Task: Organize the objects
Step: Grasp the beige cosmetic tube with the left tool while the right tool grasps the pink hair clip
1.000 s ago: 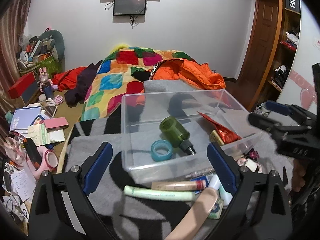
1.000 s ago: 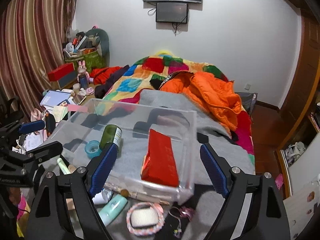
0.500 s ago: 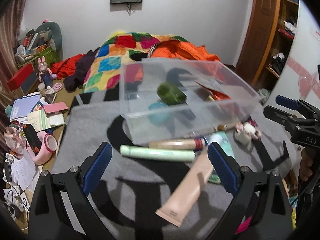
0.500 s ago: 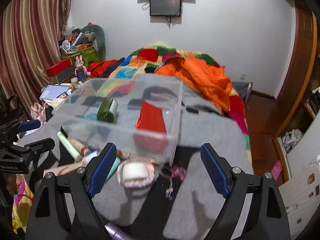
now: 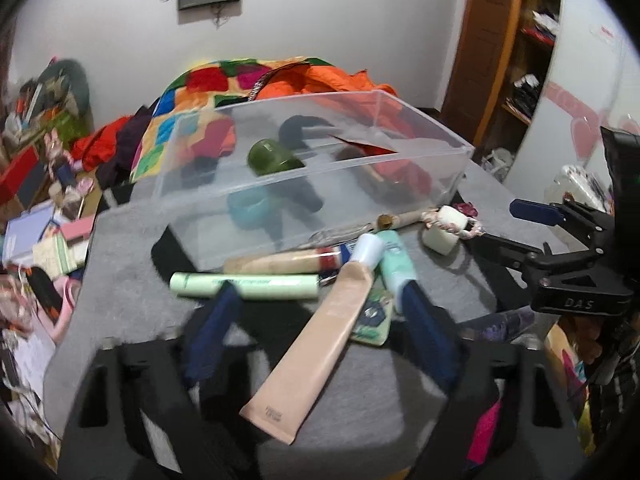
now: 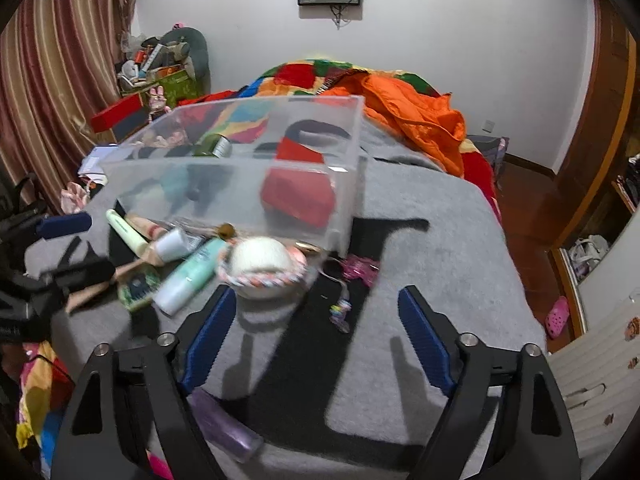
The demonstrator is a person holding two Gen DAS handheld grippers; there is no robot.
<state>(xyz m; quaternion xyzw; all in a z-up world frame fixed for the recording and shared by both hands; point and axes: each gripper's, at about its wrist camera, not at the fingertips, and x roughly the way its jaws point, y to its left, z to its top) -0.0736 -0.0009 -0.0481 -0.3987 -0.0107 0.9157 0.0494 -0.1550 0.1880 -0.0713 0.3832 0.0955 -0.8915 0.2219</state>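
A clear plastic bin (image 5: 400,98) (image 6: 224,164) stands on the grey blanket and holds a green bottle (image 5: 272,158), a teal tape roll (image 5: 250,210) and a red pouch (image 6: 298,196). In front of it lie a beige tube (image 5: 316,344), a pale green tube (image 5: 244,285), a mint bottle (image 5: 396,264) (image 6: 188,276) and a white ball in a rope ring (image 6: 262,262) (image 5: 444,228). My left gripper (image 5: 320,316) is open around the beige tube's middle. My right gripper (image 6: 316,320) is open, empty, just short of the ball.
A purple bottle (image 6: 224,426) lies near the blanket's front edge. Small pink trinkets (image 6: 360,270) lie right of the ball. An orange jacket (image 6: 412,116) and patchwork quilt lie behind the bin. Clutter covers the floor at left (image 5: 48,236).
Both grippers have pulled back from over the bin and lowered toward the items in front of it. The left jaws have narrowed around the beige tube.
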